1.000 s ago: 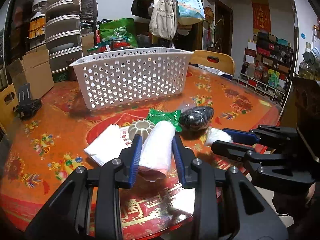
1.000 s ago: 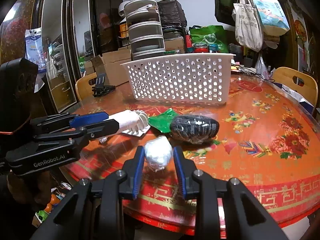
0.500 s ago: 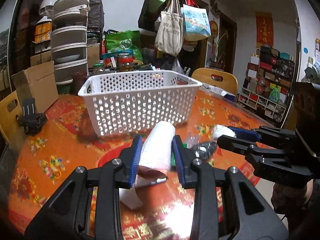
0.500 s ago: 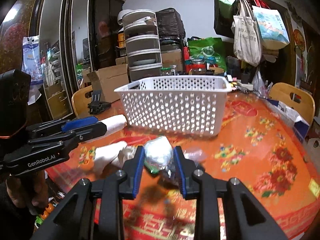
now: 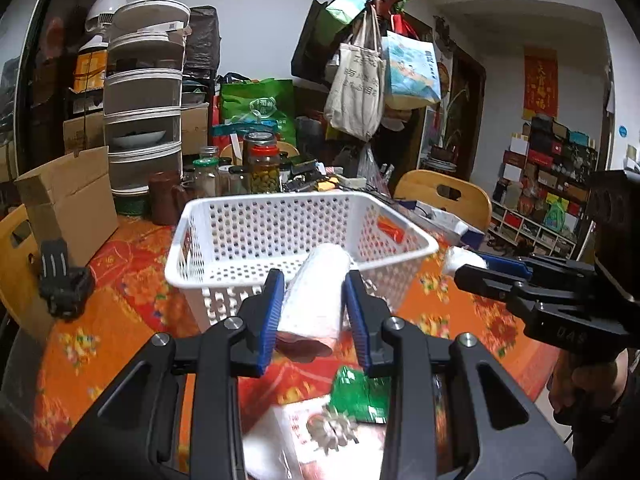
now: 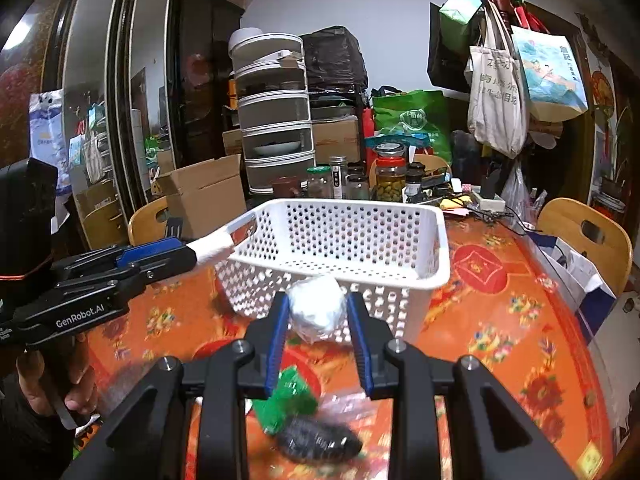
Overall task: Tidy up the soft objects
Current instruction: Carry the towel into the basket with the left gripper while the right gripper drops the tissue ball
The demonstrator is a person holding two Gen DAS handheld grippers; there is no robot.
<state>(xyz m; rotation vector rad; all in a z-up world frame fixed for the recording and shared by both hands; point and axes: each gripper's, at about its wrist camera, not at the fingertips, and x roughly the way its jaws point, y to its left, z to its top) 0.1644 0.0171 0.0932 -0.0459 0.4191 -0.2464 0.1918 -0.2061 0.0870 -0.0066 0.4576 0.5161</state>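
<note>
Left gripper (image 5: pixel 314 300) clamps a white roll (image 5: pixel 316 292), right gripper (image 6: pixel 318 316) a white wad (image 6: pixel 317 311); both should clear the centre-frame basket (image 6: pixel 436 272) rim before releasing.

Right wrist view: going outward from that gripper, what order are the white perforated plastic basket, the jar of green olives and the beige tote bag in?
From the right gripper:
1. White perforated plastic basket, just ahead.
2. Jar of green olives, behind it.
3. Beige tote bag, upper right, hanging.
</note>
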